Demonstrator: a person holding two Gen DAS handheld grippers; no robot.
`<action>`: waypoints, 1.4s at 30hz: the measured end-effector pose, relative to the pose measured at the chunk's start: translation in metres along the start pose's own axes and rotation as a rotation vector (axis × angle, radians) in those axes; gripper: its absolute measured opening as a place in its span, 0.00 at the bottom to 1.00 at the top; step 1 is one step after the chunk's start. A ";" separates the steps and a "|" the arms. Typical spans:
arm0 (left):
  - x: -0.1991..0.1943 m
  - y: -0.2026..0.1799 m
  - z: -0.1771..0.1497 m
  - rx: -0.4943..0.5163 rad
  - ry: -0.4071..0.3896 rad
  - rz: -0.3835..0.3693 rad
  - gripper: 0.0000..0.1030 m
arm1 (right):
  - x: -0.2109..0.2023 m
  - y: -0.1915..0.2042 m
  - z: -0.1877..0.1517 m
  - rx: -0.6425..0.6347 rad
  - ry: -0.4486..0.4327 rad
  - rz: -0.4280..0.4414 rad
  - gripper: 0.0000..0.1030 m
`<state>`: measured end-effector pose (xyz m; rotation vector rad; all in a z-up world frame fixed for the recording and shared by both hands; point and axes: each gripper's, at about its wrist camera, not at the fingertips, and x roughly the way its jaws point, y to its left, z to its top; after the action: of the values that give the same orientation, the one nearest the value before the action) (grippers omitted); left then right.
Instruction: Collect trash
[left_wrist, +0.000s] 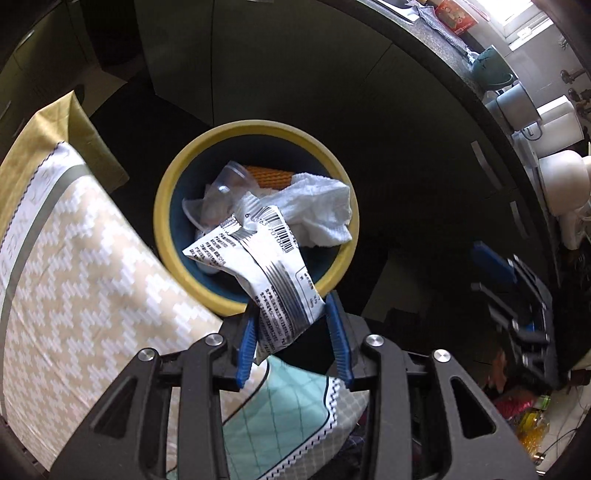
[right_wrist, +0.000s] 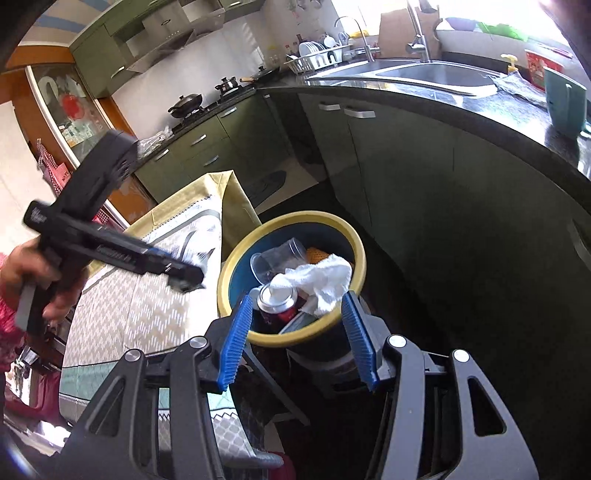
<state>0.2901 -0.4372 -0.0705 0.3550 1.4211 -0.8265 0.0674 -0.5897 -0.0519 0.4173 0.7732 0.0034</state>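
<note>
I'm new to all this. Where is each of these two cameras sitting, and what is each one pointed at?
Left wrist: mounted on the left gripper, looking down into the yellow-rimmed bin; its blue fingers flank a printed wrapper.
Right wrist: mounted on the right gripper, facing the bin and kitchen sink; its fingers stand apart and empty, and the person's left hand shows with the other gripper.
Shared: the bin, white tissue, clear cup, patterned tablecloth.

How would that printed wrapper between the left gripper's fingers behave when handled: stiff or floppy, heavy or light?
Probably floppy: the wrapper is creased and bent between the left gripper fingers. Likely very light, since it looks flat and empty. Its glossy film may be slippery and catch on the bin rim.
</note>
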 end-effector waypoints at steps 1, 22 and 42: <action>0.011 -0.003 0.010 0.003 0.006 0.005 0.33 | -0.003 -0.003 -0.006 0.010 0.004 0.003 0.50; 0.017 0.009 -0.009 -0.051 -0.130 0.021 0.60 | -0.005 0.064 -0.040 -0.138 -0.021 0.006 0.52; -0.166 0.063 -0.390 -0.383 -0.914 0.461 0.93 | -0.011 0.167 -0.068 -0.307 -0.110 -0.027 0.77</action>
<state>0.0610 -0.0843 0.0113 -0.0169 0.5702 -0.2449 0.0383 -0.4133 -0.0272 0.1146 0.6571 0.0728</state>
